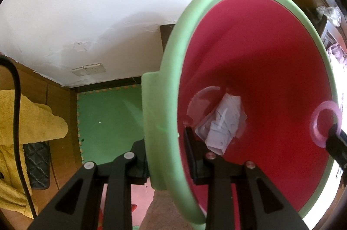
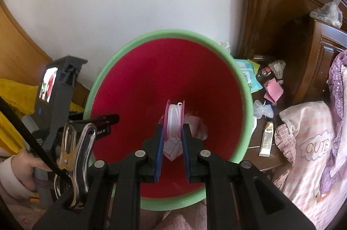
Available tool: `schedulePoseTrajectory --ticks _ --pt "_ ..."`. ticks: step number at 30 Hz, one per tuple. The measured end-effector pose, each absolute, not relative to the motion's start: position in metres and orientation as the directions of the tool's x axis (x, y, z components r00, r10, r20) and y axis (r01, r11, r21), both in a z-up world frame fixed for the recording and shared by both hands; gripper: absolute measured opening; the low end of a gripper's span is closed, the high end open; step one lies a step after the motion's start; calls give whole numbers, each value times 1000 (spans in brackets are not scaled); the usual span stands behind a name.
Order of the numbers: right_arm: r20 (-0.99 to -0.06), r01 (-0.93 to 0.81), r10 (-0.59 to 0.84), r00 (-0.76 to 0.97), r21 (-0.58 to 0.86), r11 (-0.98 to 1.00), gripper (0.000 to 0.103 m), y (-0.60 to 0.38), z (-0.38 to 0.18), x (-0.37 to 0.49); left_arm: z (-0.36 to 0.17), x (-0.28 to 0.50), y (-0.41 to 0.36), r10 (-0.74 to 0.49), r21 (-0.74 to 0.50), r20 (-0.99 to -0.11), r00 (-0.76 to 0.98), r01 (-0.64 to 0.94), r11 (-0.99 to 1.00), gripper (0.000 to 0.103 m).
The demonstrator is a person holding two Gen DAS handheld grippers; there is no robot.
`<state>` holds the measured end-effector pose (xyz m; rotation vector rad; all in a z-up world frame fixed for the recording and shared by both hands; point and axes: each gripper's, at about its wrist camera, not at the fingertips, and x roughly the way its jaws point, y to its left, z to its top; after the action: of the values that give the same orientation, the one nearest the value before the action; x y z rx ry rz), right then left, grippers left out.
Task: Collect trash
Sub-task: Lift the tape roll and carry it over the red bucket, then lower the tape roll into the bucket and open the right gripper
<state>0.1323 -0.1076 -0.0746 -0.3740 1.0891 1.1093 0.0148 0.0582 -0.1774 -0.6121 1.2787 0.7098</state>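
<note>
Now the spool is held pinched in the right gripper over the bin, whose rim is clamped by the left gripper; release is called for next.

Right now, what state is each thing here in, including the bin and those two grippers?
Bin: held tilted by its green rim, red inside showing.
Left gripper: shut on the bin's rim.
Right gripper: shut on the spool, over the bin's mouth.
Spool: pink, wound with white ribbon, not yet dropped.
Crumpled paper: lying at the bin's bottom.
Shuttlecock: lying among clutter on the wooden nightstand.
</note>
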Motion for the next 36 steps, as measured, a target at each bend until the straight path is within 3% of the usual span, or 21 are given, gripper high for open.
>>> schedulePoseTrajectory --ticks 36 --pt "-886 -852 460 49 203 482 17 -106 -87 128 -177 14 58 129 -23 -982 138 -763 645 28"
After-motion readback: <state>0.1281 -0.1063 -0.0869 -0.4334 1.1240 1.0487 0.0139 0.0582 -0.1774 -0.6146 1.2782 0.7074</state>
